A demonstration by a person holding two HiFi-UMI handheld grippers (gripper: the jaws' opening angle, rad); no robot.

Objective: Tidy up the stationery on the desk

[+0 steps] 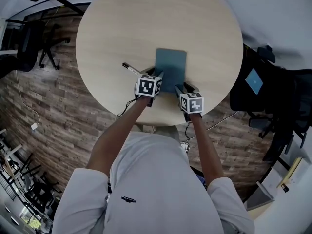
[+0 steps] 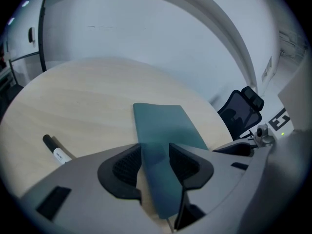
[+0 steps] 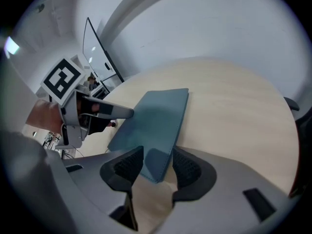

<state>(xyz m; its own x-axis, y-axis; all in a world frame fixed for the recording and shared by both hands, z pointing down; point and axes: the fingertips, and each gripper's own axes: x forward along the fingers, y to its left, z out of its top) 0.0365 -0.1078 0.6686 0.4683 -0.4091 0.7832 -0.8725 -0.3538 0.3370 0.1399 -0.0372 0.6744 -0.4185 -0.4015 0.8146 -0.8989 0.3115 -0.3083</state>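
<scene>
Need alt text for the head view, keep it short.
Seen from above, a person holds the left gripper and right gripper at the near corners of a teal notebook lying on a round wooden table. A marker pen lies on the table just left of the left gripper.

Head view: notebook (image 1: 171,67) has its near edge & both near corners hidden under left gripper (image 1: 157,75) and right gripper (image 1: 181,88). Pen (image 1: 130,68), left of notebook, loses its near end behind left gripper's cube. Pen label print is too small to read. Whether left pads (image 2: 127,165) press notebook: can't tell.
</scene>
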